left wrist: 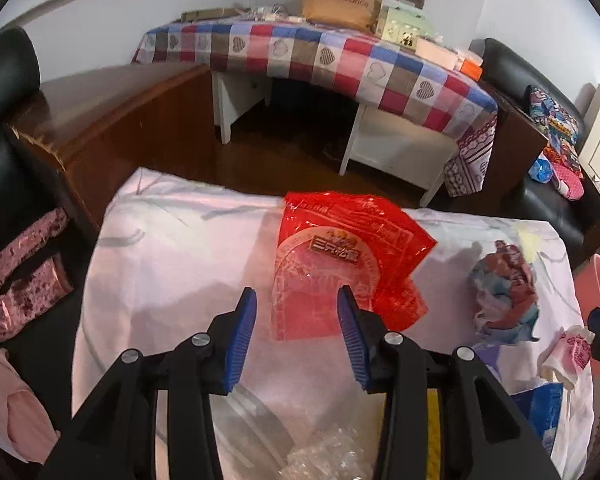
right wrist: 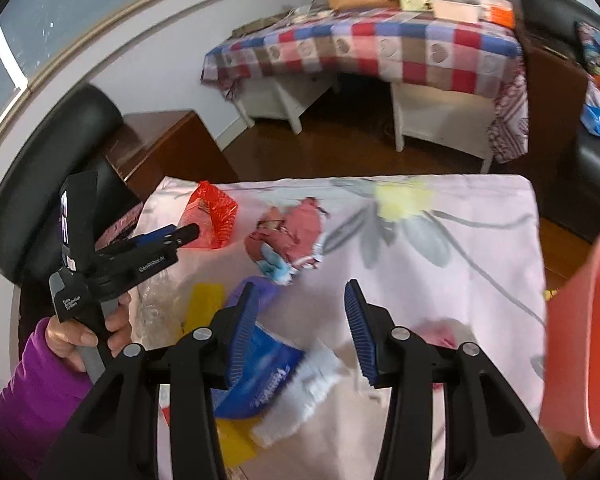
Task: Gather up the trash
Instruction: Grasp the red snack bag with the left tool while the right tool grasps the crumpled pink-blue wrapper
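Left gripper (left wrist: 297, 310) is hanging w/ jaws apart, nothing btwn them, tips over the lower edge of the red plastic bag (left wrist: 342, 256), mid-frame on the floral cloth (left wrist: 172, 248). Right gripper (right wrist: 300, 308) is also gaping, empty, above a blue-and-white wrapper (right wrist: 272, 384) at lower centre. A crumpled printed wrapper (right wrist: 288, 244) is lying just above, centre frame. Yellow scrap (right wrist: 204, 304) is sitting left of it. Pink bin (right wrist: 580, 340) is standing at the right edge. A hand (right wrist: 84, 336) in a purple sleeve (right wrist: 28, 392) is gripping the left tool's handle, lower left.

I see pale blue-white walls (left wrist: 100, 4), a dark brown wooden floor (left wrist: 292, 128), a white desk with a checked heart cloth (left wrist: 300, 52), and a black leather armchair (right wrist: 48, 168).
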`<state>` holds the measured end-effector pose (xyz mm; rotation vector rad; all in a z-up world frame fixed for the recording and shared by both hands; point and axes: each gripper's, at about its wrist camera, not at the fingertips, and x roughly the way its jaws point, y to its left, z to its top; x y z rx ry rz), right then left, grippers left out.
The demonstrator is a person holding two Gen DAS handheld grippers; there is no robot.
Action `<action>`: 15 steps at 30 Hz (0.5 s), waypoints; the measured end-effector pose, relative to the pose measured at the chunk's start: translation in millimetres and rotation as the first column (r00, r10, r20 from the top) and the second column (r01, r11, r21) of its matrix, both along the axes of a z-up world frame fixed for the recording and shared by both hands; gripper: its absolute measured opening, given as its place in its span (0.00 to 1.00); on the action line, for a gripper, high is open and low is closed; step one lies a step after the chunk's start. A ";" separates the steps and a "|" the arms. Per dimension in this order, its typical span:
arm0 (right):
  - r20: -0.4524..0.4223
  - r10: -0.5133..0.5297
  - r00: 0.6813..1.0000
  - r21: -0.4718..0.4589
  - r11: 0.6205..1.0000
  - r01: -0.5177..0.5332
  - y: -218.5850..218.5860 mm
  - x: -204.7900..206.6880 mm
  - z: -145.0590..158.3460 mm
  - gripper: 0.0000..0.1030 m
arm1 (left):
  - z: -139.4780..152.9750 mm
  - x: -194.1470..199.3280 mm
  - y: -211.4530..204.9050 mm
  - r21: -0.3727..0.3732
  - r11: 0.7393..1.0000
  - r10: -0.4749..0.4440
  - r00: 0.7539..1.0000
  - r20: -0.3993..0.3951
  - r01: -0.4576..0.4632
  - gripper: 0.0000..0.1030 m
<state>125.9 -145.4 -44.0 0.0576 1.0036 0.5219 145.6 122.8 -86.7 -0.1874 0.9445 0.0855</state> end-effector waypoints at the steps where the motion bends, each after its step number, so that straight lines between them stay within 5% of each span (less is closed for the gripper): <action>1: -0.003 0.004 1.000 -0.009 1.000 -0.004 4.6 2.9 -0.9 0.44 | -2.5 1.4 1.5 -0.011 1.000 0.003 1.000 -0.008 -0.003 0.37; 7: -0.059 0.005 0.998 -0.028 1.000 -0.006 25.5 21.9 -12.7 0.45 | -4.9 2.5 7.5 -0.044 0.999 0.000 1.000 0.009 0.000 0.05; 15: -0.126 -0.019 0.992 -0.051 0.999 0.013 44.9 42.9 -30.8 0.54 | 8.3 -13.8 6.6 -0.040 0.999 -0.010 0.997 0.075 0.013 0.01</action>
